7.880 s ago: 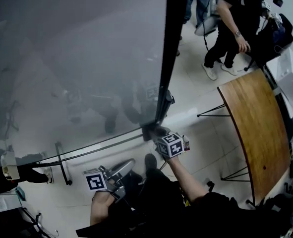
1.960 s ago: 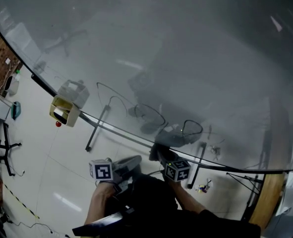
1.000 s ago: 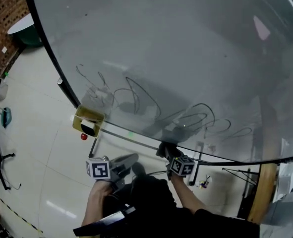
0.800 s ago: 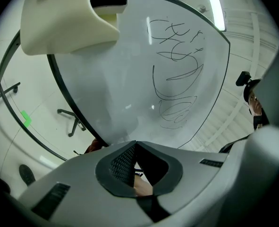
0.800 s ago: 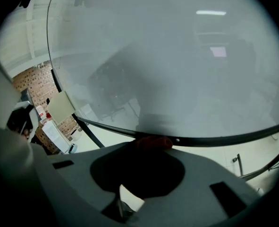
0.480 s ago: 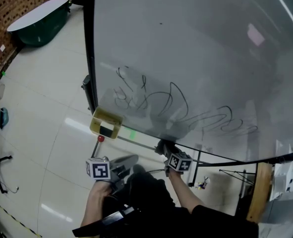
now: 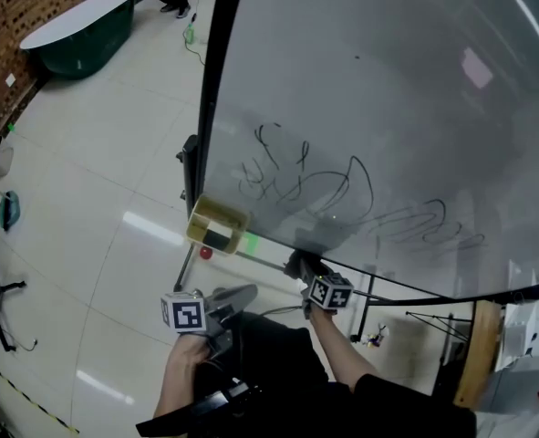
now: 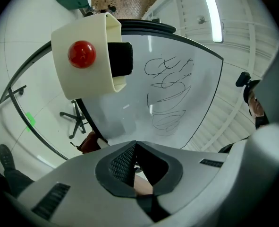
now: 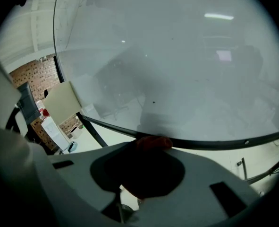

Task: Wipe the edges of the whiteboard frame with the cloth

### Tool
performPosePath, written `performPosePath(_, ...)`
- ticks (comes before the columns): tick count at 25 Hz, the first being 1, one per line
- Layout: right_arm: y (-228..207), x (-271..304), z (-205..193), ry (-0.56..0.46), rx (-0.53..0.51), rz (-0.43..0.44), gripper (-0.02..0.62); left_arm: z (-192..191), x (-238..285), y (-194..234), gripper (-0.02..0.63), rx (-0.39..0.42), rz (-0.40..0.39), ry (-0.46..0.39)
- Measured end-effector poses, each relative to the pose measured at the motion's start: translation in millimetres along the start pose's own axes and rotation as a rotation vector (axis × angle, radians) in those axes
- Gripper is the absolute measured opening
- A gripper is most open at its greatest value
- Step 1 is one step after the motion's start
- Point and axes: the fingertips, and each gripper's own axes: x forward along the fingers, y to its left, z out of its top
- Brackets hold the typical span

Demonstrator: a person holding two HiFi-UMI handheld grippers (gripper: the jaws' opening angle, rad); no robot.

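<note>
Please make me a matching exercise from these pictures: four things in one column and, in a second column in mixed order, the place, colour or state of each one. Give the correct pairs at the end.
Things
1. cloth
2. left gripper
3. box
4. scribbles

Descriptions
a. cream coloured, with a red ball at it
b. fingers shut, nothing between them
c. black lines on the board
d. held in the right gripper, at the lower frame edge

Pairs: 1-d, 2-b, 3-a, 4-c

Dark cloth [image 9: 152,143] (bunched) against black frame [image 9: 201,143].
</note>
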Motion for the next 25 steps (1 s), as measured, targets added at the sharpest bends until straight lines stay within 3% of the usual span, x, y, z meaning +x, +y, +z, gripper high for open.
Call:
performPosePath(8, 32.1, 14.0, 2.6, -0.007, 0.012, 0.08, 0.069, 17.0, -5.1, 8.3, -0.014, -0.008, 0.054, -0.004)
performPosePath(11, 47.0, 19.8, 5.1, -0.003, 0.026, 0.115, 0.069, 28.9, 0.2, 8.5, -0.014, 0.022, 0.078, 0.016)
performPosePath(19, 73.5, 30.6, 12.4, 0.04, 0.013, 0.218, 0.069, 33.9, 25.3, 15.0, -0.014, 0.021, 0.091, 0.063)
performPosePath(25, 85.2, 34.9, 14.7, 0.051, -0.013, 0.264, 0.069, 34.8, 29.8, 14.7, -0.014, 0.001, 0.094, 0.053)
